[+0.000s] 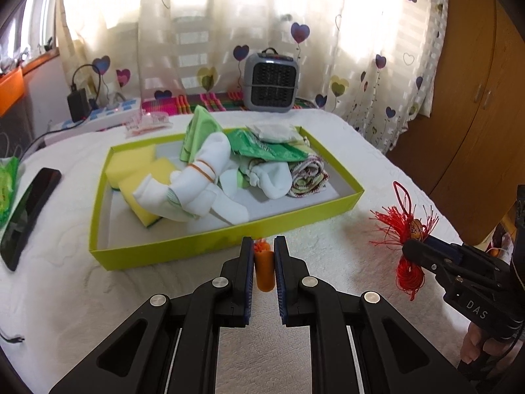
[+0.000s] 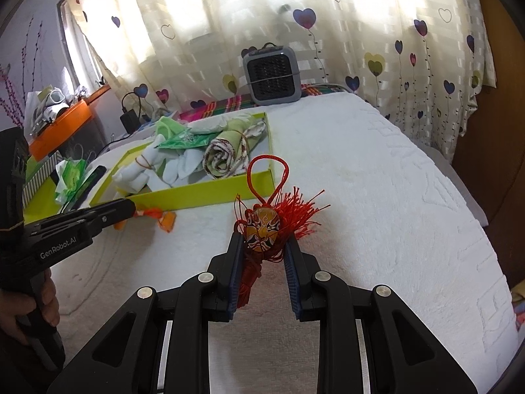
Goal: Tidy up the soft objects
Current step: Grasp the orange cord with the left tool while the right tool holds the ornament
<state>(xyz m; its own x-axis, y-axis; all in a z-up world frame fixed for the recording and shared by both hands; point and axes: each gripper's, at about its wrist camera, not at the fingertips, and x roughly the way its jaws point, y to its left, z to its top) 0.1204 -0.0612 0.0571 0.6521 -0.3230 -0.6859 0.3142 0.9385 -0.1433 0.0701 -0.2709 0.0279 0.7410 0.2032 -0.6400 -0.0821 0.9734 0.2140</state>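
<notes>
A lime-green box (image 1: 229, 234) on the white bed holds white socks (image 1: 197, 180), yellow sponges (image 1: 137, 167), green cloths and a rolled patterned towel (image 1: 308, 172); it also shows in the right wrist view (image 2: 197, 193). My left gripper (image 1: 264, 246) is shut on a small orange soft object (image 1: 265, 271) just in front of the box's near wall. My right gripper (image 2: 264, 246) is shut on a red tassel ornament with a painted opera mask (image 2: 262, 229), held above the bedcover to the right of the box; the tassel also shows in the left wrist view (image 1: 405, 226).
A black phone (image 1: 29, 216) lies left of the box. A grey heater (image 1: 270, 80) stands at the back by the curtain. A power strip with a charger (image 1: 98, 115) sits at the back left. A wooden wardrobe (image 1: 475, 98) is on the right.
</notes>
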